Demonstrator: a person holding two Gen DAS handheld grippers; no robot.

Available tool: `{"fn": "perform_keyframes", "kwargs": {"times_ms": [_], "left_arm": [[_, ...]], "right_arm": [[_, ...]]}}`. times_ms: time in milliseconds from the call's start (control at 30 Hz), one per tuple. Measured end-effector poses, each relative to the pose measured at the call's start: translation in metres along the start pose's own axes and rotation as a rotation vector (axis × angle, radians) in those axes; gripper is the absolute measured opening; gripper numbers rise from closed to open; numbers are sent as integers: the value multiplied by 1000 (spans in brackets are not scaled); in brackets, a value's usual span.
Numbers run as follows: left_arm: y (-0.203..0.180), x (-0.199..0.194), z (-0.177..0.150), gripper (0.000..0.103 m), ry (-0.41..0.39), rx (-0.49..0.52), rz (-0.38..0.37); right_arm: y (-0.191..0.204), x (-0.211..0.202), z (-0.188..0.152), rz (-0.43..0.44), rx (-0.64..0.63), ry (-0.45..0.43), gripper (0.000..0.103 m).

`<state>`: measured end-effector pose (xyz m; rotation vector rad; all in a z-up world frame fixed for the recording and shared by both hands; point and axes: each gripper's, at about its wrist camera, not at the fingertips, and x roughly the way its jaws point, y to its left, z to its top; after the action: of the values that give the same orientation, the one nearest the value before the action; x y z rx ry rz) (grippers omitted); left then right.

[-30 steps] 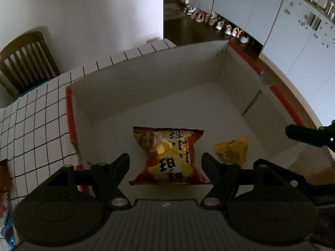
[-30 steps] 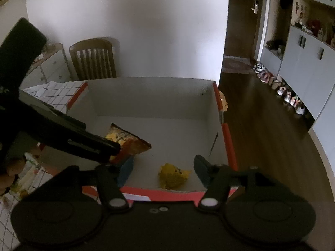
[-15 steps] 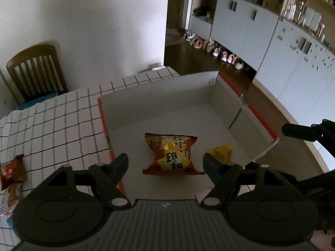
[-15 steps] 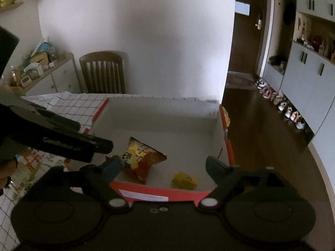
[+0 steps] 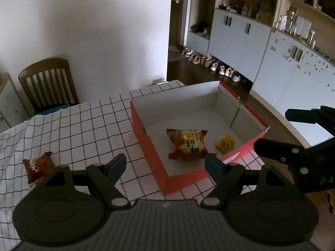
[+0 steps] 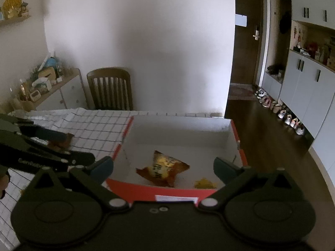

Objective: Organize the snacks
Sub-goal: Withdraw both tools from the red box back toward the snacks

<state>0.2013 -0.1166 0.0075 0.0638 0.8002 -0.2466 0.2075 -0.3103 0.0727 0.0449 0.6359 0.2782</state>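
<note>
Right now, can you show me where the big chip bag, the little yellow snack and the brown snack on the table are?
big chip bag [image 5: 187, 145]: left wrist view, middle of its front.
little yellow snack [image 5: 224, 144]: left wrist view, crumpled middle.
brown snack [image 5: 37, 166]: left wrist view, middle of the wrapper.

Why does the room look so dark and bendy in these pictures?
Left wrist view: dim light, fisheye lens bending the cabinets, red box and chip bag still sharp. Right wrist view: dim too, door curved, black corners from the round lens.
</note>
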Motion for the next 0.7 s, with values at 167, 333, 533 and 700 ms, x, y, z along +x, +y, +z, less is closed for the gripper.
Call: {"fn": "perform_keyframes", "kwargs": {"times_ms": [167,333,533,700], "left_arm": [[15,-30,-12,88,-36,9,-23],[33,-56,-26,98,-65,11,-46],[60,-78,-44,101,-84,15,-36],[92,-91,-62,102,-90,-13,-28]], "right_arm": [[26,-15,0,-1,23,-24,103],[53,-30,-2,-2,34,-44,103],[88,-41,-8,-1,32,-54,103],[117,-42,-16,-1,41,-50,103]]}}
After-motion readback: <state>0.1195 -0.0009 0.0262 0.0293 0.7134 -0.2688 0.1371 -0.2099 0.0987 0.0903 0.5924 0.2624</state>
